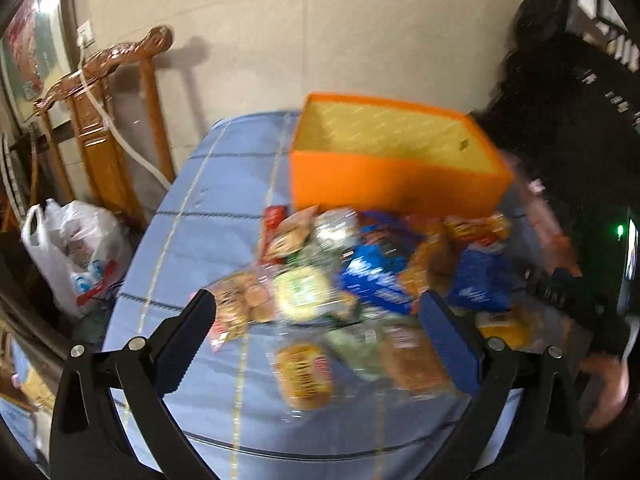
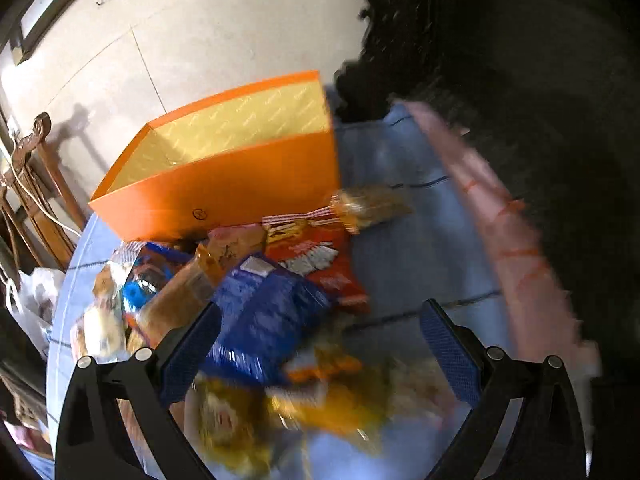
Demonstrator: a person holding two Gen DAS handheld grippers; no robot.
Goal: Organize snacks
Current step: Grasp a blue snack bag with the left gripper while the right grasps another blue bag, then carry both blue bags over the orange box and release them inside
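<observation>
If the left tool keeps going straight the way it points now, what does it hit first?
Probably the snack pile on the blue tablecloth, ahead of the open left tool. The orange box sits beyond it. Blur makes depth uncertain.

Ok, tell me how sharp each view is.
Left wrist view: snack pile smeared by motion blur, orange box soft, left gripper crisp. Right wrist view: blur heavier, near packets unreadable, right gripper sharp.

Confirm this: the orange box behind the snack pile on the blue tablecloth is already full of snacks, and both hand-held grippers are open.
Not full: the left wrist view shows the orange box empty, its yellow lining bare. It does stand behind the snack pile on the blue tablecloth, and both hand-held grippers, left and right, are open.
</observation>
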